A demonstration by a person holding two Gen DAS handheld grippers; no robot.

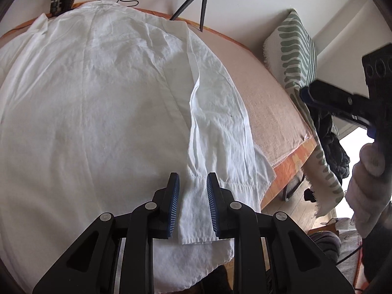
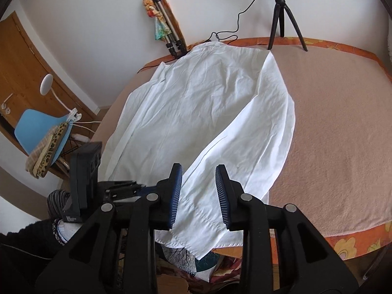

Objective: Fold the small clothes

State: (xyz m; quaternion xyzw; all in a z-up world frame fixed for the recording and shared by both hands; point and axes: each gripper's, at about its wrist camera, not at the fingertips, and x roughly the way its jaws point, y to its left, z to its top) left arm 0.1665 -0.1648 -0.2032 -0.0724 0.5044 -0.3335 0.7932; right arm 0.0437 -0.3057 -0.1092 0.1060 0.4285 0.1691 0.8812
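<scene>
**A:** Nearest the lens in the left wrist view, what is the left gripper (image 1: pixel 193 204) doing?

**B:** Its blue pads (image 1: pixel 173 203) are standing a little apart, either side of the cuff (image 1: pixel 193 218) of the folded-in sleeve (image 1: pixel 215 132). No pad is visibly pressing on the cloth, so nothing is being pinched.

**A:** And the right gripper (image 2: pixel 199 196)?

**B:** Its jaws are also standing spread, over the same cuff end, which is hanging past the near table edge. The fabric is lying below the pads rather than being clamped between them.

**A:** Where is the garment lying?

**B:** The white shirt (image 2: pixel 196 103) is lying flat on the pink blanket (image 2: pixel 330 132) covering the table, collar end pointing to the far wall and hem reaching the near edge. The sleeve is running diagonally across the body panel.

**A:** How is it likely to handle?

**B:** It is looking thin, light and limp, creased all over; it should drape and sag from any single grip point, and the napped blanket is probably dragging on it. The stitched cuff and hem seams are offering the firmest purchase, being doubled cloth; one hold at each corner should be keeping the fold line straight.

**A:** Beyond the shirt?

**B:** A black tripod (image 2: pixel 281 17) is standing at the far table edge.
</scene>
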